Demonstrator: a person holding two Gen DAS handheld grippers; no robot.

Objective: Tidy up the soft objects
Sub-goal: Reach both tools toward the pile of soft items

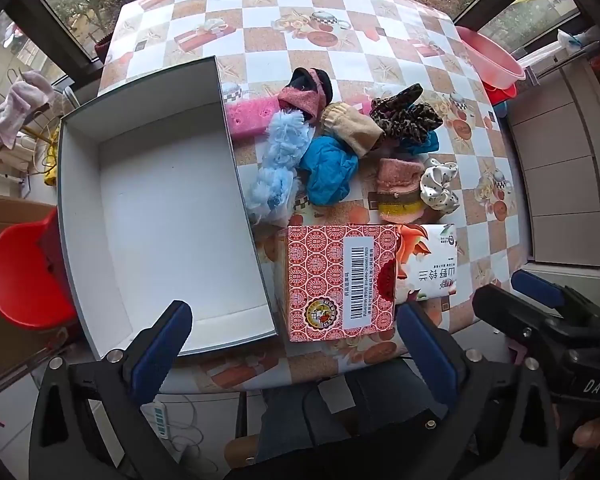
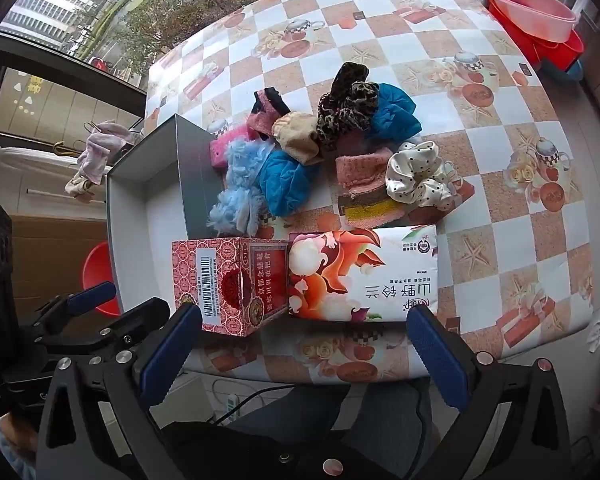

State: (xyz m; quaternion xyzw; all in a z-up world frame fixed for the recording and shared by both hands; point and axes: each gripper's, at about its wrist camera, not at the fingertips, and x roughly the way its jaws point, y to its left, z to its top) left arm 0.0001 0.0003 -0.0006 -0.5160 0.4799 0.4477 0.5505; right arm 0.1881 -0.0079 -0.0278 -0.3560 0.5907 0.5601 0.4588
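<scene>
A pile of soft things lies mid-table: a fluffy light-blue piece [image 1: 276, 164] [image 2: 240, 184], blue cloths [image 1: 328, 168] [image 2: 284, 180], a beige sock [image 1: 352, 128] [image 2: 296, 136], a leopard scrunchie [image 1: 404, 116] [image 2: 348, 112], a pink striped sock [image 1: 398, 188] [image 2: 364, 184], a white dotted scrunchie [image 1: 440, 184] [image 2: 416, 176] and a pink sponge [image 1: 248, 116]. An empty white box [image 1: 160, 216] [image 2: 140, 184] stands left of the pile. My left gripper [image 1: 296, 344] and right gripper [image 2: 306, 348] are open and empty, at the near table edge.
A red patterned carton [image 1: 340, 280] [image 2: 228, 280] and a white tissue pack [image 1: 428, 264] [image 2: 364, 276] lie at the near edge. Pink and red basins [image 2: 536, 16] sit at the far right. A red stool [image 1: 24, 268] stands at the left, below the table.
</scene>
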